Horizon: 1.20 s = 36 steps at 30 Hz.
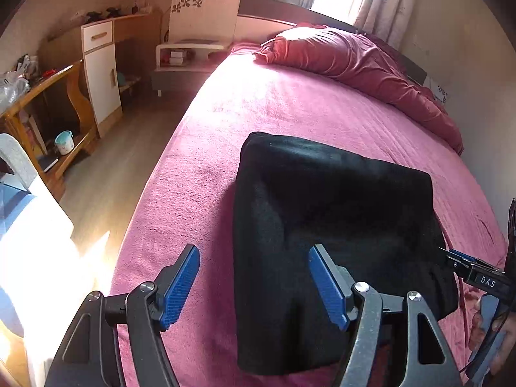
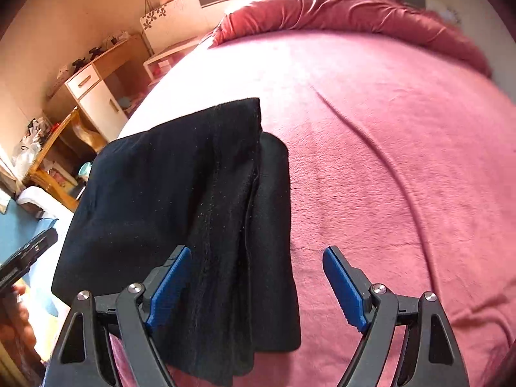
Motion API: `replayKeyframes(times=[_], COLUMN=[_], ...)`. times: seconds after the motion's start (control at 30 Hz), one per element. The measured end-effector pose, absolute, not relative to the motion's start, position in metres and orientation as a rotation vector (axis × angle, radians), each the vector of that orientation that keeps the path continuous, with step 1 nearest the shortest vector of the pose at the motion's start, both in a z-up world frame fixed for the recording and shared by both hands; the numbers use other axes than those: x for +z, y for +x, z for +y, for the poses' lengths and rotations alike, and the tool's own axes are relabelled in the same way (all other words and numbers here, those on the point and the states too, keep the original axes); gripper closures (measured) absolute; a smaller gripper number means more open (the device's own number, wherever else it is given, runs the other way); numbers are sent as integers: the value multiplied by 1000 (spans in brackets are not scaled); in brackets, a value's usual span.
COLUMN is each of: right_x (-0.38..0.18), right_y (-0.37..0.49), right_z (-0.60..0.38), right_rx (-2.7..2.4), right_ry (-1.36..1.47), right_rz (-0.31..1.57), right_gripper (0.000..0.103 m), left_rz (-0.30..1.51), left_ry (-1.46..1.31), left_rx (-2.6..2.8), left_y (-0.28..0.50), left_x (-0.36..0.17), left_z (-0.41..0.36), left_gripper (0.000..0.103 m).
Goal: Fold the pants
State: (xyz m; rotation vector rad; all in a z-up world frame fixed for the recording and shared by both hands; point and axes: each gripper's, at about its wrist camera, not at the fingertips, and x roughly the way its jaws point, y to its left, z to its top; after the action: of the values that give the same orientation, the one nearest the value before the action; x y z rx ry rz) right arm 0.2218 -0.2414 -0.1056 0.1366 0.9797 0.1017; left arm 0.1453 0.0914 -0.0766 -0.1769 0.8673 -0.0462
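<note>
On pink bedspread (image 1: 290,96), black pants (image 1: 322,225) lie folded in layers

The black pants (image 1: 332,225) lie folded into a thick rectangle on the pink bed (image 1: 258,113), close to its near edge. The left gripper (image 1: 254,285) hovers over their left edge, jaws wide apart, holding nothing. The right gripper (image 1: 451,254) touches their right edge. A red pillow (image 1: 338,54) lies at the bed's far edge.

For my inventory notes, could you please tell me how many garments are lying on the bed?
1: black pants, folded, on the pink blanket near the bed's front edge. Others may be hidden under the rumpled red duvet.
</note>
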Motion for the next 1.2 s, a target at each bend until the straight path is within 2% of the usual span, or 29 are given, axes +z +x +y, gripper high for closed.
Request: replayKeyframes(times=[0.43, 0.9, 1.2], right_x=[-59, -66, -62], right_y=[132, 81, 59], right_z=[-202, -172, -175], right_rx=[20, -53, -84], right_ry=[37, 8, 10], right_rz=[831, 747, 737], right_gripper=[16, 10, 8], left_rz=[772, 714, 721], left_ry=[-167, -136, -119], left_rx=[-41, -19, -19], left_y=[101, 35, 21], left_x=[-45, -44, -47], left_z=[67, 47, 36], left_gripper=[31, 31, 31])
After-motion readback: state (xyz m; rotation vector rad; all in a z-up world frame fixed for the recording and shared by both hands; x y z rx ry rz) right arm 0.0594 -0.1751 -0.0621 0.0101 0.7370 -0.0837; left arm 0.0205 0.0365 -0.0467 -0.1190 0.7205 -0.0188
